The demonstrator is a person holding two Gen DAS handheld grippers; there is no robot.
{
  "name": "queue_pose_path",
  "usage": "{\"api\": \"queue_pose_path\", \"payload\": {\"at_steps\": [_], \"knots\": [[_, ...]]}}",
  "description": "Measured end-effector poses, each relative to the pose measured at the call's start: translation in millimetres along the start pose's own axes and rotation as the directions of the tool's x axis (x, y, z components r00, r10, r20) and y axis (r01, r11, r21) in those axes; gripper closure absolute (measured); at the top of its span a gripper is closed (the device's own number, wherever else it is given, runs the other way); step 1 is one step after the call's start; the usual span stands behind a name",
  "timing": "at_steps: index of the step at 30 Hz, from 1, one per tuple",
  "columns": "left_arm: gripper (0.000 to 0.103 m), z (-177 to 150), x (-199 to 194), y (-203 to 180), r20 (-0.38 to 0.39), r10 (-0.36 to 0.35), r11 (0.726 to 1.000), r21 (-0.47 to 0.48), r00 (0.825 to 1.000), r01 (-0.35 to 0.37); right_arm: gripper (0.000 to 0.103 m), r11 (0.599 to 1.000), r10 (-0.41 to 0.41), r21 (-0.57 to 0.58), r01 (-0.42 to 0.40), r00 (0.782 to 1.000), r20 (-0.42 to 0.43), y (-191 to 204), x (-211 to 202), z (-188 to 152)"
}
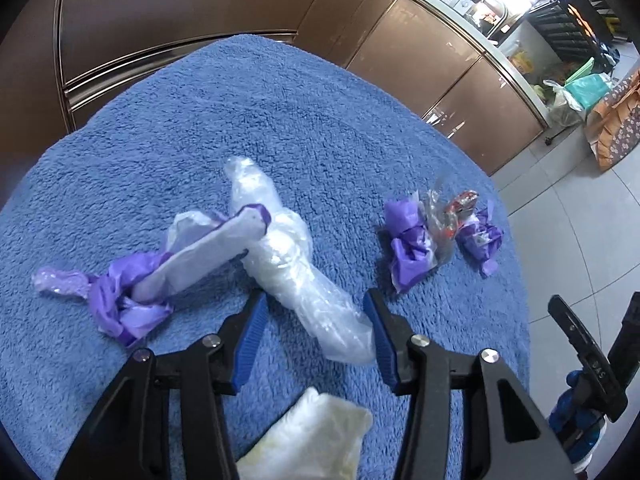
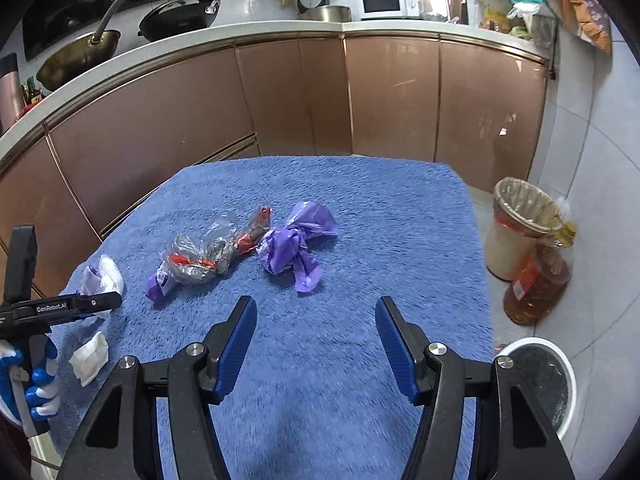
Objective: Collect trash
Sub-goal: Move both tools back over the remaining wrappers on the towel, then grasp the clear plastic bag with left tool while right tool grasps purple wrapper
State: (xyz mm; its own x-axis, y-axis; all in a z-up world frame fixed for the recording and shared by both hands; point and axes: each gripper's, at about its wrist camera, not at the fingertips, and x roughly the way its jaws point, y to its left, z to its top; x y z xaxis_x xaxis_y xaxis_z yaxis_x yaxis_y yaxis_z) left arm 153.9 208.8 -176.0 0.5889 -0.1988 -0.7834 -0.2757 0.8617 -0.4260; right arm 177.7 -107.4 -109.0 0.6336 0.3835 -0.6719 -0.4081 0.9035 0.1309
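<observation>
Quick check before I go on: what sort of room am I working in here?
Most likely a home kitchen. Woks sit on a stove along a counter with brown cabinet doors, a white microwave stands beside a tap, and a lined waste bin is on the tiled floor.

Microwave, woks, oil bottle.
</observation>
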Motion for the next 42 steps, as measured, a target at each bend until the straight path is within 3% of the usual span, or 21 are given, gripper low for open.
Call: {"api": "queue_pose_path", "payload": {"at_steps": [6,18,21,23,31,42], "knots": [[0.079,14.4,11.1,-0.8,-0.010,-0.021,1.000,-0.020,1.000,0.021,0.042,0.999,0.047,-0.003,-0.047,0.999,-0.025,3.7,34.6,13.4],[0.085,33.6,22.4,2.8,0.001,-0.063,0.998,-0.020,0.998,0.063,0.042,0.994,0.110,0.026,-0.109,0.993,-0.038,2.3,96.0,32.7],[0.085,37.2,25.6,2.9,0.002,-0.071,0.997,-0.018,0.997,0.071,0.057,0.988,0.151,0.035,-0.150,0.988,-0.038,0.6,103.3,33.7],[0.085,38.3,26.2,2.0,0.005,-0.076,0.997,-0.021,0.997,0.076,0.073,0.984,0.178,0.035,-0.177,0.983,-0.032,1.3,103.1,33.5],[0.086,36.7,8.6,-3.5,0.028,-0.113,0.993,-0.022,0.993,0.114,0.080,0.985,0.172,0.008,-0.172,0.985,-0.012,6.3,78.2,34.9],[0.086,16.6,-70.8,-34.3,0.117,-0.175,0.984,0.033,0.978,0.172,0.081,0.989,0.147,-0.024,-0.145,0.976,0.161,13.0,-42.9,33.1]]}}
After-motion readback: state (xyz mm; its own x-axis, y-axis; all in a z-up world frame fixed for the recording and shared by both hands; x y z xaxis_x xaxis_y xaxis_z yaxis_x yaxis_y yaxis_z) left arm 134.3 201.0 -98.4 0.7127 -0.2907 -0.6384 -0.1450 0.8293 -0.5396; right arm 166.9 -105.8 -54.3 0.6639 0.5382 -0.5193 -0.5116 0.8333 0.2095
